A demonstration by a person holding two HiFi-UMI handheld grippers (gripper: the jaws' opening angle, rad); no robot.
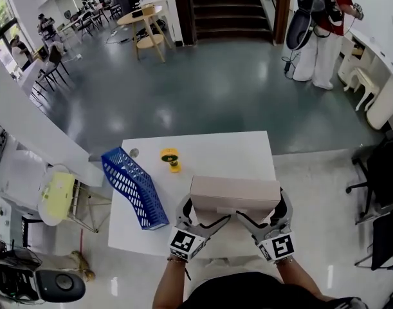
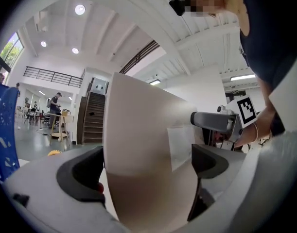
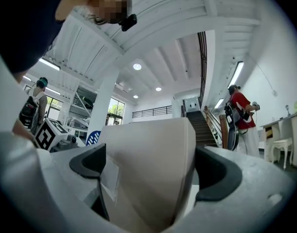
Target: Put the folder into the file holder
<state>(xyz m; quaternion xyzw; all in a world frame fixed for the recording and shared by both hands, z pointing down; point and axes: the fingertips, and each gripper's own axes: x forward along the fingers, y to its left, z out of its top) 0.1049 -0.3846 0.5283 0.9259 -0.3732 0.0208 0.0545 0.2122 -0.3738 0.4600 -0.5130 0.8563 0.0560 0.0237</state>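
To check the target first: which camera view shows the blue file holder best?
The head view: the whole blue file holder shows on the white table, left of the folder. The left gripper view shows only a blue strip at its left edge; the right gripper view, perhaps a small blue patch.

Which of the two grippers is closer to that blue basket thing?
Left. The left gripper grips the folder end nearest the blue file holder; the right gripper grips the far end.

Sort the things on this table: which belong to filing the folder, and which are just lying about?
In the job: folder, held by left gripper and right gripper; blue file holder.
Lying about: small yellow object; small grey disc.
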